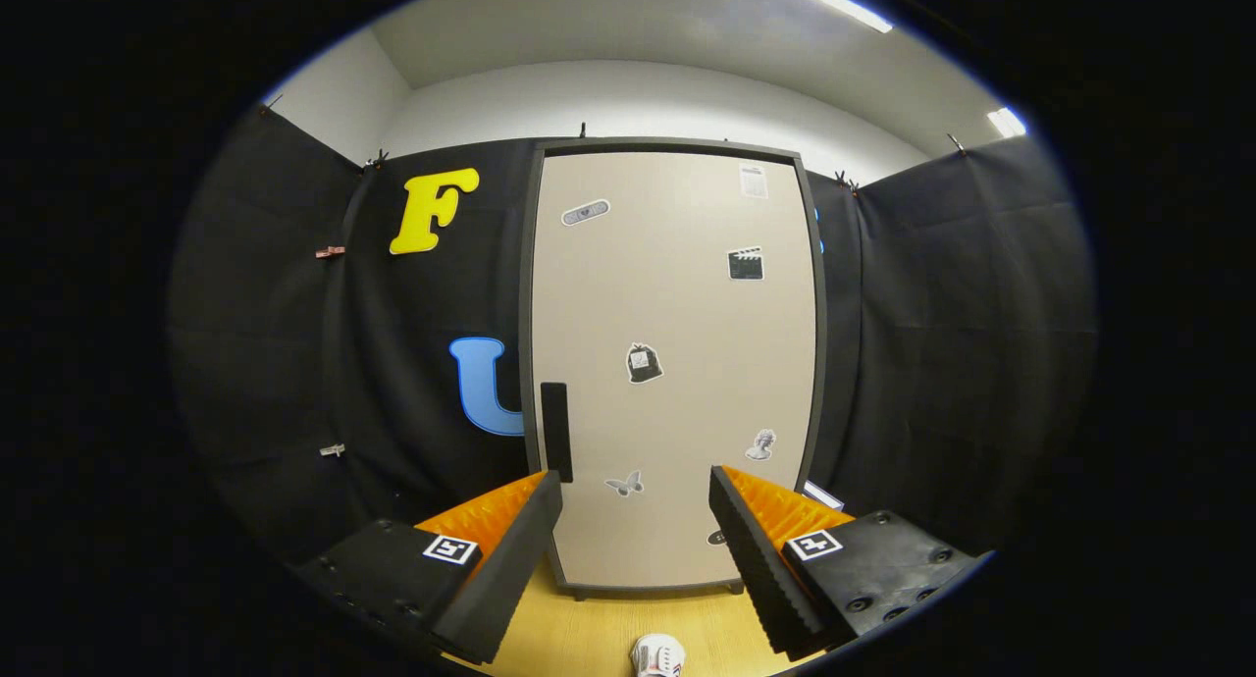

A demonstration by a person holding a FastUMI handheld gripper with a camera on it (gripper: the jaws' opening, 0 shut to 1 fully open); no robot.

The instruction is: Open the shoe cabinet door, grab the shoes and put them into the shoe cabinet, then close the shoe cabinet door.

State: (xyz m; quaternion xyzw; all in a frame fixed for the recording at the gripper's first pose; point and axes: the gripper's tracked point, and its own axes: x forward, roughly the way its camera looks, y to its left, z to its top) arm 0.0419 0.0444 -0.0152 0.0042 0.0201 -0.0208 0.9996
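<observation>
The gripper [636, 520] holds its fingers spread wide with nothing between them. Below and between them, on the wooden floor [589, 628], lies a white shoe [657, 654], probably light and soft. Beyond the fingers stands the shoe cabinet, its beige door [677, 363] shut. The door looks stiff and flat; the dark vertical handle [556, 432], just above the left finger, appears the sensible place to pinch and pull.
</observation>
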